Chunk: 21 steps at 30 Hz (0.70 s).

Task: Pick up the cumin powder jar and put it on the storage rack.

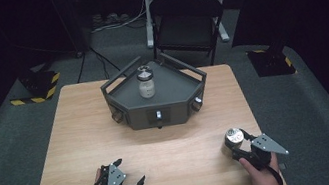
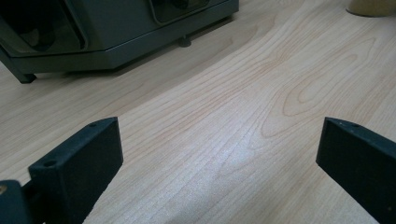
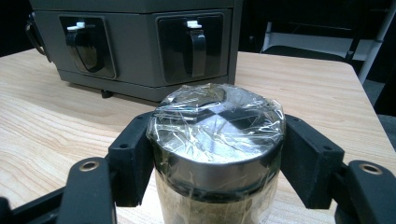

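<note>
Foil-wrapped jar (image 3: pixel 217 154) pinched at its lid by the right hand-held gripper (image 1: pixel 239 148).
Jar stands on desk (image 1: pixel 182 150), gripped high, likely for lifting; left hand-held gripper (image 1: pixel 130 171) rests spread, idle.

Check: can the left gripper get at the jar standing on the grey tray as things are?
Probably yes. The left gripper is open and empty, bare table lies ahead, and the jar stands upright on the tray with nothing over it.

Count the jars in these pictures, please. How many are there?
2. One jar stands on the grey tray at the table's far side; the other jar stands near the right edge, between the right gripper's jaws.
</note>
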{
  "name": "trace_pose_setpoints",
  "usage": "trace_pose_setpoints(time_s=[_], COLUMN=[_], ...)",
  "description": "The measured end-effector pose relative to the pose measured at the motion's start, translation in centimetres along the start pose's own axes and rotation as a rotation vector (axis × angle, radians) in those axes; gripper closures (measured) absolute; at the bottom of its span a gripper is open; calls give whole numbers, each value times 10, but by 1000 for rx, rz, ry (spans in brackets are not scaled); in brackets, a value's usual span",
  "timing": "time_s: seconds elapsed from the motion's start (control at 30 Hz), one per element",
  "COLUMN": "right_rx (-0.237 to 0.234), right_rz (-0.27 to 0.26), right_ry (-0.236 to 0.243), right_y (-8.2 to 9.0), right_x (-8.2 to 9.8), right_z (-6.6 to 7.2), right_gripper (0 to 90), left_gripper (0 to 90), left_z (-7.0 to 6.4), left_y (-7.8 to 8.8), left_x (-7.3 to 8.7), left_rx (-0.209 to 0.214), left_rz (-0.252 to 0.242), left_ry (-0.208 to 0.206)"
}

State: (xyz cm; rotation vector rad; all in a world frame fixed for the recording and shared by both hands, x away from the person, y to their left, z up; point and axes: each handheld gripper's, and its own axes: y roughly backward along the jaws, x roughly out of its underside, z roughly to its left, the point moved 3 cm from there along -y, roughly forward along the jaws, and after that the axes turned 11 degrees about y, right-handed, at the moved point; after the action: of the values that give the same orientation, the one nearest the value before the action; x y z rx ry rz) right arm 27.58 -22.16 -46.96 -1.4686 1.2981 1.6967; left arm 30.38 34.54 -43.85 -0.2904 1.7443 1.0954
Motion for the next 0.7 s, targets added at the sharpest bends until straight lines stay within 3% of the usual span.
trace_pose_setpoints(time_s=[0.7], right_rx=[6], right_rz=[7], right_ry=[7], right_y=[-1], right_x=[-3], right_z=[3], right_gripper=[341], left_gripper=[8], left_z=[0], left_y=[0], left_x=[0], left_rx=[-1], left_rz=[-3], left_ry=[0])
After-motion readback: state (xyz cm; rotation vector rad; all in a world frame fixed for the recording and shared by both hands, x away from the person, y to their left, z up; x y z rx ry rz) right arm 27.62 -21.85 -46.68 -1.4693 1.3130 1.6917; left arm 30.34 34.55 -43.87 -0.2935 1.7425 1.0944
